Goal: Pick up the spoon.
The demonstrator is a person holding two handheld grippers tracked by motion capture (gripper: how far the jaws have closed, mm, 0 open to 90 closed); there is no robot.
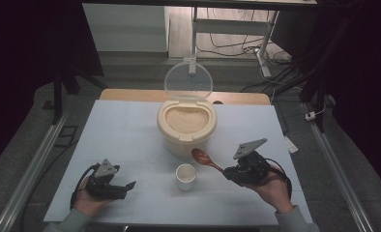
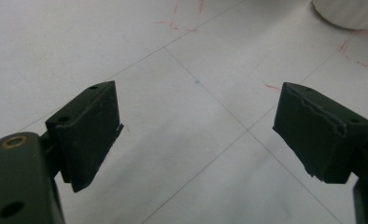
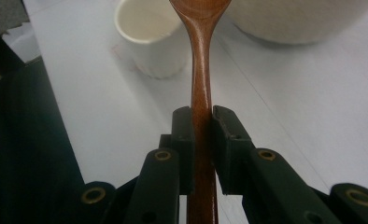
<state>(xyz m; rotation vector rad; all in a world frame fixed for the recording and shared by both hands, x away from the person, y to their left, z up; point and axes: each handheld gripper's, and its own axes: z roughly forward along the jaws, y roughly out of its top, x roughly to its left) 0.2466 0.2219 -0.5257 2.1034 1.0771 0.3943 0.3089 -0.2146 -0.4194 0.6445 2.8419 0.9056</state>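
Gripping spoon: right tongs | left tongs agape | white table, dark room

cup before rice container | spoon right of cup | all on table

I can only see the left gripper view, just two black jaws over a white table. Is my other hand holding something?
Observer: Yes. The right gripper is shut on the handle of a brown wooden spoon.
Operator: Where does the spoon point?
Observer: Its bowl hangs between a small white cup and a big cream plastic tub.
Operator: What's in the tub?
Observer: Pale rice, and its clear round lid stands open at the back.
Operator: Is anything in the cup?
Observer: From the high view it looks empty, though I cannot see its bottom well.
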